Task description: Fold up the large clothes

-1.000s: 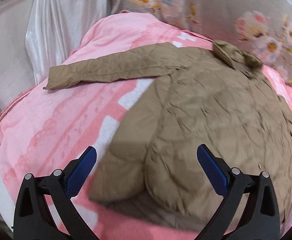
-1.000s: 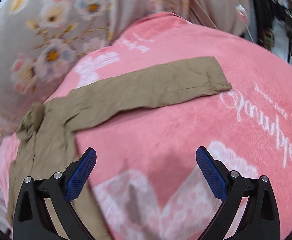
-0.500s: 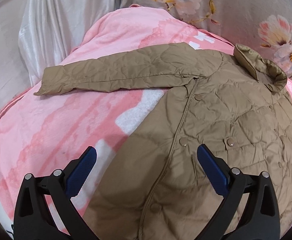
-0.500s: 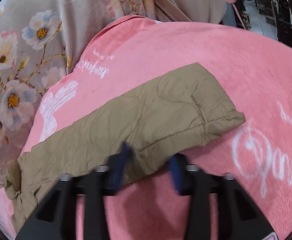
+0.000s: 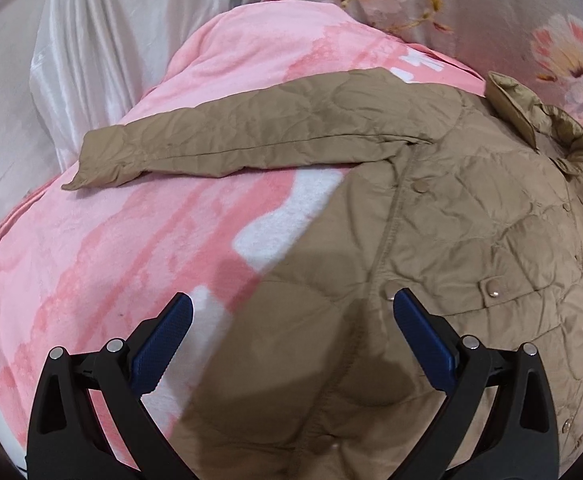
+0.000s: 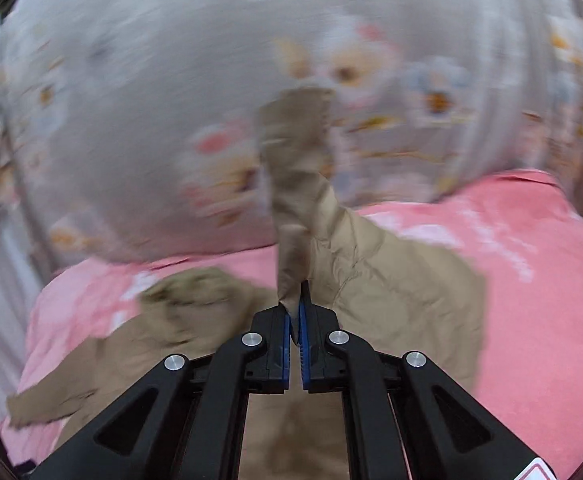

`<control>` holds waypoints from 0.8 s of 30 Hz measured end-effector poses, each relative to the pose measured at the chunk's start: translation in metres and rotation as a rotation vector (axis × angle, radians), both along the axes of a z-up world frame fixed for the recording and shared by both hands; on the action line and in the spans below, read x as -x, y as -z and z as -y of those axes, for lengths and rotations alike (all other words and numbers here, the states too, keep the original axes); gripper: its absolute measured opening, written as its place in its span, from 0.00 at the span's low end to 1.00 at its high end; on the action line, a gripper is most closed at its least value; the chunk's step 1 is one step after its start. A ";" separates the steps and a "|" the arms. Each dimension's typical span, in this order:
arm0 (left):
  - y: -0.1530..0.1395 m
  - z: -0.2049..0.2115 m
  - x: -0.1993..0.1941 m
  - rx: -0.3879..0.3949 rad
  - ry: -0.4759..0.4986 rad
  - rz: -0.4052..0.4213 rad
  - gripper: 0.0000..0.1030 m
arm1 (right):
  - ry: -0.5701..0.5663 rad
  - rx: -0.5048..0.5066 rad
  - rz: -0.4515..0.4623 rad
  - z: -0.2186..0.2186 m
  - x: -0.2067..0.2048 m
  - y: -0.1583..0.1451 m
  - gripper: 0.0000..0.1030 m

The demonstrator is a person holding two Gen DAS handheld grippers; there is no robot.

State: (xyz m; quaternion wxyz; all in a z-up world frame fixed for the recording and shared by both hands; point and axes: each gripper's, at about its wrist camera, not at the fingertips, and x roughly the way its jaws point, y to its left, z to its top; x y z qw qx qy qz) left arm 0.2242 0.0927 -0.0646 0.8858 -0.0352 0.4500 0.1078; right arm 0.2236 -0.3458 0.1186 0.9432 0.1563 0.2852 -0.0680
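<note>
A tan quilted jacket [image 5: 471, 208] lies spread on a pink blanket [image 5: 111, 240], front up, snaps showing. One sleeve [image 5: 231, 140] stretches out flat to the left. My left gripper [image 5: 291, 332] hovers open over the jacket's lower left side, nothing between its blue pads. In the right wrist view my right gripper [image 6: 296, 312] is shut on the other sleeve [image 6: 299, 184], which stands up lifted off the blanket [image 6: 531, 260], its cuff high against the floral cloth. The jacket's collar [image 6: 195, 288] shows blurred at the left.
Grey floral fabric [image 5: 471, 12] hangs behind the bed. A shiny white curtain [image 5: 91, 48] falls at the left. The blanket's left edge drops off beside the curtain.
The right gripper went from open to shut on the sleeve near its cuff, then lifted it up and swung it over toward the jacket body. The left gripper moved closer over the jacket, staying open.
</note>
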 end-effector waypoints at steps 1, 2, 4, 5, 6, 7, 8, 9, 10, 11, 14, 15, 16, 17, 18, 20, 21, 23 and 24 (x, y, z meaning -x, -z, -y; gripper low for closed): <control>0.000 -0.005 0.001 0.002 -0.009 0.001 0.95 | -0.071 -0.005 -0.016 -0.027 -0.013 0.006 0.04; 0.000 -0.011 0.002 0.003 -0.017 0.002 0.95 | -0.123 -0.005 -0.032 -0.049 -0.021 0.013 0.04; 0.002 -0.022 0.002 0.006 -0.035 0.000 0.95 | -0.210 -0.002 -0.077 -0.090 -0.036 0.031 0.04; 0.003 -0.027 0.002 0.009 -0.042 -0.003 0.95 | -0.243 -0.007 -0.100 -0.106 -0.040 0.040 0.04; 0.004 -0.033 0.002 0.015 -0.050 -0.006 0.95 | -0.281 -0.013 -0.132 -0.123 -0.046 0.053 0.04; 0.005 -0.037 0.002 0.019 -0.056 -0.007 0.95 | -0.316 -0.015 -0.168 -0.139 -0.051 0.066 0.04; 0.007 -0.040 0.001 0.023 -0.062 -0.009 0.95 | -0.344 -0.012 -0.197 -0.152 -0.054 0.077 0.04; 0.008 -0.044 0.001 0.026 -0.065 -0.012 0.95 | -0.367 -0.005 -0.224 -0.163 -0.058 0.088 0.05; 0.009 -0.046 0.000 0.028 -0.066 -0.015 0.95 | -0.400 0.011 -0.263 -0.177 -0.059 0.101 0.09; 0.010 -0.048 -0.001 0.033 -0.068 -0.018 0.95 | -0.417 0.029 -0.289 -0.188 -0.060 0.109 0.11; 0.010 -0.051 -0.004 0.062 -0.062 -0.022 0.95 | -0.450 0.106 -0.357 -0.209 -0.057 0.127 0.16; 0.009 -0.051 -0.005 0.075 -0.059 -0.021 0.95 | -0.454 0.119 -0.362 -0.210 -0.053 0.126 0.17; 0.008 -0.050 -0.006 0.086 -0.057 -0.020 0.95 | -0.460 0.114 -0.357 -0.209 -0.048 0.126 0.26; 0.005 -0.048 -0.008 0.110 -0.050 -0.017 0.95 | -0.478 0.079 -0.346 -0.204 -0.042 0.122 0.36; 0.003 -0.046 -0.010 0.131 -0.041 -0.016 0.95 | -0.493 0.031 -0.329 -0.198 -0.036 0.116 0.58; -0.003 -0.039 -0.014 0.192 -0.014 -0.019 0.95 | -0.467 0.005 -0.285 -0.190 -0.022 0.107 0.71; -0.006 -0.034 -0.015 0.226 0.005 -0.018 0.95 | -0.459 0.014 -0.274 -0.191 -0.018 0.104 0.71; -0.014 -0.018 -0.017 0.298 0.058 -0.014 0.95 | -0.437 0.006 -0.271 -0.176 -0.002 0.098 0.71; -0.017 -0.010 -0.018 0.325 0.084 -0.013 0.95 | -0.411 -0.019 -0.260 -0.161 0.007 0.095 0.71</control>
